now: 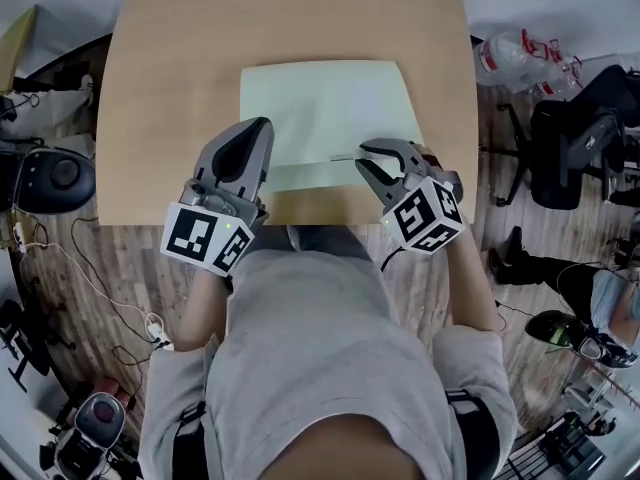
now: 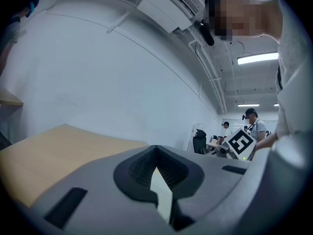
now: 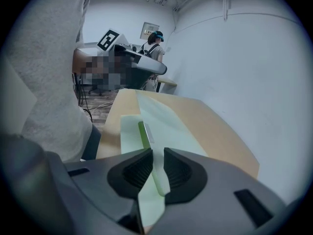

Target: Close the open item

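Note:
A pale green folder [image 1: 325,108] lies flat on the wooden table [image 1: 170,88], with a narrow flap [image 1: 305,177] along its near edge. My right gripper [image 1: 372,160] hovers over the flap's right end, tilted down and open. In the right gripper view a gap shows between its pads [image 3: 157,161], and the folder [image 3: 168,119] with a darker green strip [image 3: 144,133] runs through that gap without being pressed. My left gripper [image 1: 256,131] lies level at the folder's left edge. Its tips [image 2: 156,148] meet, and a pale green sliver shows behind them.
The table's near edge [image 1: 330,213] is right against the person's body. Off to the right, plastic bottles [image 1: 520,53] and a black chair [image 1: 575,148] stand on the floor. Cables and gear [image 1: 50,173] lie to the left. Other people stand far back in both gripper views.

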Motion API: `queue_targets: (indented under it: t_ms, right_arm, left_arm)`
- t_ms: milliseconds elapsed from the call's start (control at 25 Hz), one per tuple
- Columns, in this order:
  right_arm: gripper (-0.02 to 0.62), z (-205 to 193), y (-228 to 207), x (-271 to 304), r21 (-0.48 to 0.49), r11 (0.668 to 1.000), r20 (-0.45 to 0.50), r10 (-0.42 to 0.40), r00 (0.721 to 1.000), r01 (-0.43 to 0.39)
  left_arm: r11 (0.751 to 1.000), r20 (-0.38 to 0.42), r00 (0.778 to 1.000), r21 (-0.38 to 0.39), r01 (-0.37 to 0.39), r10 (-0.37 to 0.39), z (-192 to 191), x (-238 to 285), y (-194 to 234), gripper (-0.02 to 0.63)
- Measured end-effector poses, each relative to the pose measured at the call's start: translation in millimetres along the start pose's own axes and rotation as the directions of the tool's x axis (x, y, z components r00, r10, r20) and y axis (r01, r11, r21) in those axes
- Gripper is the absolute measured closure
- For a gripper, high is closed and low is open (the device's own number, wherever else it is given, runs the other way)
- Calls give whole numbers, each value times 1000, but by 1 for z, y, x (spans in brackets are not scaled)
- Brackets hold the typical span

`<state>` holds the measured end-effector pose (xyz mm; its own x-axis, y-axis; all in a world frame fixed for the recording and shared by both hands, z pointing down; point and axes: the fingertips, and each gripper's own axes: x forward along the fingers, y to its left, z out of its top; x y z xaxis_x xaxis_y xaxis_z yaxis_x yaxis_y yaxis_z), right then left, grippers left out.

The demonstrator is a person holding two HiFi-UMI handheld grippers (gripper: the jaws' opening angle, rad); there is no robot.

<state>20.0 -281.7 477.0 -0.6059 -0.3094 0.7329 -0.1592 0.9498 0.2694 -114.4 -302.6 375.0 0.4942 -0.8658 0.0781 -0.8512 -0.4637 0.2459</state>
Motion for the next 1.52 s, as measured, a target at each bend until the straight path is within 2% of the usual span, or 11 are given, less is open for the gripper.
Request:
queue_targets:
  t_ms: [160,320,520,960,1160,1320,1520]
  right_arm:
    - [525,-10,14,7,-11,1000,9,-12,1000,12]
    - [523,-21,24,13,-39,999,2,-14,1000,14]
    - [522,-27,46,28,-163,987,-48,-25,999,17]
    - [515,-43,63,45,-169,985,-99,17,995,-34]
    - [514,-44,64,46,-146,988,-104,29,994,-44]
    - [512,-44,62,45,-153,987,-117,35,993,-52]
    - [510,-43,65,46,-167,985,-122,32,992,-52]
  left_arm:
    - [999,-16,999,-12,33,-34,-22,1,-24,594]
    - [998,-70,995,-5,70,-70,-49,10,-46,594]
    - [996,-127,988,-7,88,-89,-78,11,-57,594]
    - [990,-214,968,-69,120,-132,-130,11,-71,594]
    - [989,-288,948,-88,116,-136,-155,14,-77,594]
    - [993,-378,920,-91,76,-105,-174,18,-80,594]
    - [994,-449,891,-103,26,-70,-190,17,-82,594]
